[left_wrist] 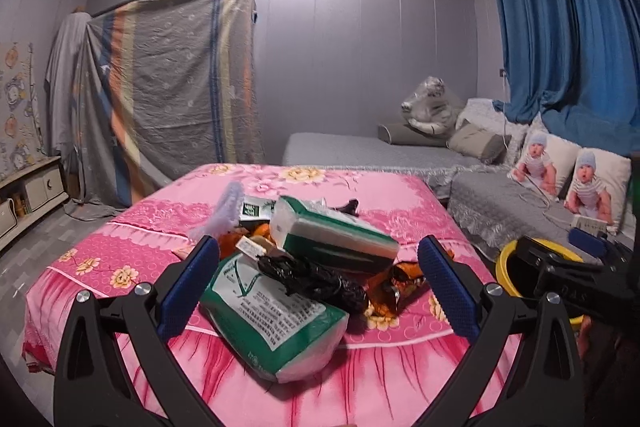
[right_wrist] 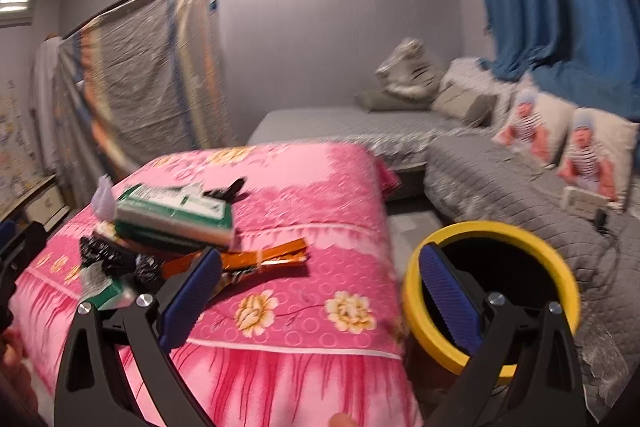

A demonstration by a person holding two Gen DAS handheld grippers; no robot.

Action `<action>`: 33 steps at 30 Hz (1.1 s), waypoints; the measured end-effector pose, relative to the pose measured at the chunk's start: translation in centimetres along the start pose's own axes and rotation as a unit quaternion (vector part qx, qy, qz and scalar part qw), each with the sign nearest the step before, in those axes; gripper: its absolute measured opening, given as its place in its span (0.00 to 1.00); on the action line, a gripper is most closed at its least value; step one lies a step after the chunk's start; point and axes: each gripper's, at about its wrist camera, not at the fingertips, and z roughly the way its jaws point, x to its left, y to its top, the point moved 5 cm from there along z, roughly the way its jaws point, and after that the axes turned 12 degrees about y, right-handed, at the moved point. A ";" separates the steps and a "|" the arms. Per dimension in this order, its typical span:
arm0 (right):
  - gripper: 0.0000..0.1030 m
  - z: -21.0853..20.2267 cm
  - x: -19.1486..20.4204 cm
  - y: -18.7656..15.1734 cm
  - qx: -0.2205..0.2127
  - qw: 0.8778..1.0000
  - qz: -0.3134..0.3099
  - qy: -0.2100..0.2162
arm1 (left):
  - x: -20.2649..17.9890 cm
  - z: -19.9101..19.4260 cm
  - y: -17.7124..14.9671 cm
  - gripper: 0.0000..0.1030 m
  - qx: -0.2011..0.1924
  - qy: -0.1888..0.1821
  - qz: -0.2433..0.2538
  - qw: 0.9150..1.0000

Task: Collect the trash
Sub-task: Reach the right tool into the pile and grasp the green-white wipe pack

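A heap of trash lies on the pink flowered table cover [left_wrist: 120, 227]: a green and white tissue pack [left_wrist: 276, 323], a second green pack [left_wrist: 332, 239] on top, a crumpled black bag [left_wrist: 316, 281] and an orange wrapper [left_wrist: 396, 287]. My left gripper [left_wrist: 320, 283] is open, its blue pads on either side of the heap's near end. In the right wrist view the same heap [right_wrist: 172, 219] and the orange wrapper [right_wrist: 264, 259] lie left of my open, empty right gripper [right_wrist: 320, 291]. A yellow-rimmed black bin [right_wrist: 492, 231] stands right of the table.
A grey L-shaped sofa [left_wrist: 360, 147] with baby-print cushions [left_wrist: 592, 183] runs behind and to the right. Blue curtains [left_wrist: 560, 19] hang at the right. A sheet-covered wardrobe [left_wrist: 168, 87] and a low cabinet [left_wrist: 36, 187] stand at the left.
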 end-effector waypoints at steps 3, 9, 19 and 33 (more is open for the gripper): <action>0.92 1.9 0.3 -0.2 0.056 0.994 -0.004 0.094 | 0.6 1.2 -0.4 0.92 0.020 -0.022 0.015 0.999; 0.92 4.1 5.6 0.5 0.090 0.968 -0.172 0.159 | 4.7 3.8 -1.1 0.92 0.057 -0.027 0.026 0.998; 0.92 12.5 13.9 4.6 0.197 0.864 -0.371 0.279 | 9.0 5.0 -3.2 0.92 0.109 -0.019 0.052 0.993; 0.92 23.7 16.8 3.0 0.362 0.738 -0.461 0.336 | 9.7 7.3 -4.1 0.92 0.164 -0.105 -0.006 0.981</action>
